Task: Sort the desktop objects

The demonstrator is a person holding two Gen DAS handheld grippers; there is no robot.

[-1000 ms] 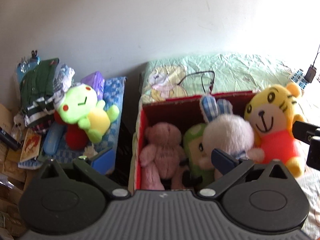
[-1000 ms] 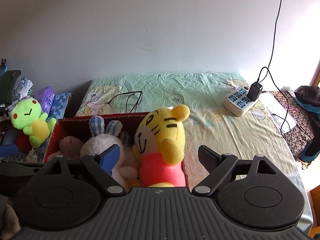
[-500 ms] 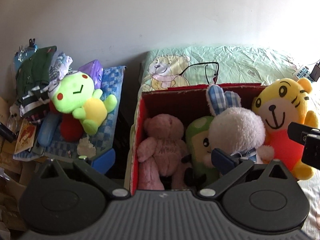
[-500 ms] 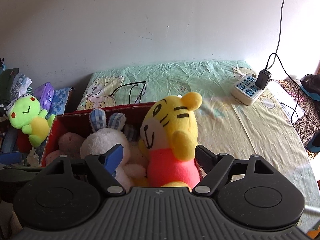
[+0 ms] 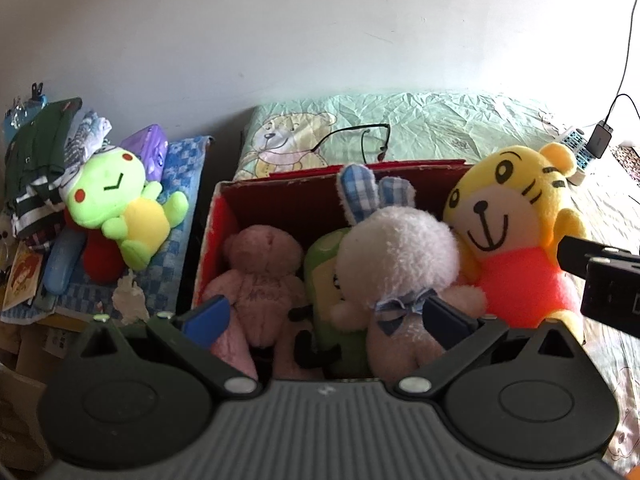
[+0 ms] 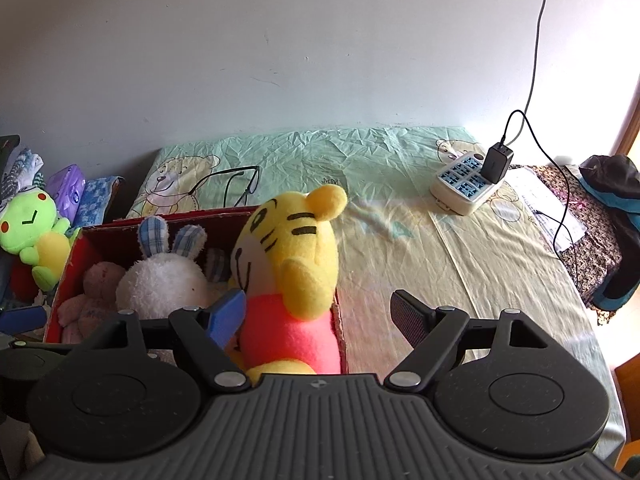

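A red cardboard box (image 5: 280, 200) (image 6: 120, 226) stands on the bed and holds a pink bear (image 5: 260, 276), a green plush (image 5: 324, 264), a white rabbit with checked ears (image 5: 396, 256) (image 6: 164, 280) and a yellow tiger in a pink shirt (image 5: 516, 232) (image 6: 296, 264) at its right end. My left gripper (image 5: 324, 316) is open and empty, just in front of the box. My right gripper (image 6: 320, 312) is open around the tiger's body without squeezing it. Its finger also shows in the left wrist view (image 5: 600, 276).
A green frog plush (image 5: 116, 208) (image 6: 36, 232) lies on a cluttered side table left of the bed. Glasses (image 5: 360, 140) (image 6: 236, 184) lie on the green sheet behind the box. A power strip with a charger (image 6: 468, 184) and dark clothes (image 6: 616, 216) are at the right.
Both grippers have drawn back and risen a little, so the box and toys sit lower and nearer in view. The tiger now leans at the box's right end. Both stay open.
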